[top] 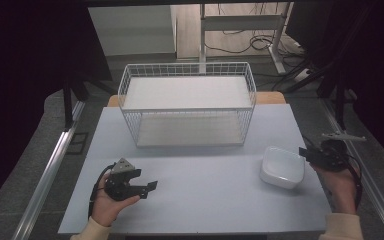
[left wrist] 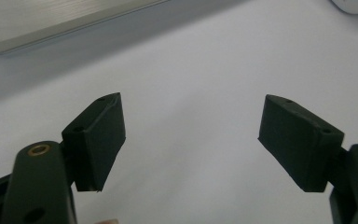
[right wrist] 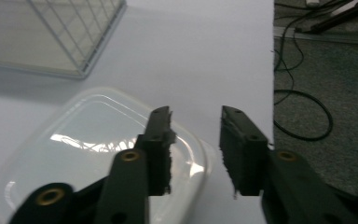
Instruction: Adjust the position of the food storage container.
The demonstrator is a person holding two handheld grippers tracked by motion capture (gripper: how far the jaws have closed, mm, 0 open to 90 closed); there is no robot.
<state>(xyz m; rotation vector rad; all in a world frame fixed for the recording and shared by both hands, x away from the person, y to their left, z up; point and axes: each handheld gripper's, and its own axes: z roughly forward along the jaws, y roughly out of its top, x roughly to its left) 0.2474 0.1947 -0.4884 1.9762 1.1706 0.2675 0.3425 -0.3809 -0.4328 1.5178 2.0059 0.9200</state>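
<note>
Right gripper (right wrist: pixel 196 149), jaws narrowed astride the bowl (right wrist: pixel 88 154) rim without pinching yet, could slip off the thin wall; left gripper (left wrist: pixel 191 140) wide, idle.

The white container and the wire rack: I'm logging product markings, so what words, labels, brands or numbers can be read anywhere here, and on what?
None: no readable text, label, brand or number.
White container: plain, no print.
Wire rack: bare wire and plain white shelves.
Left gripper and right gripper: black, no lettering.
Table: unmarked.
</note>
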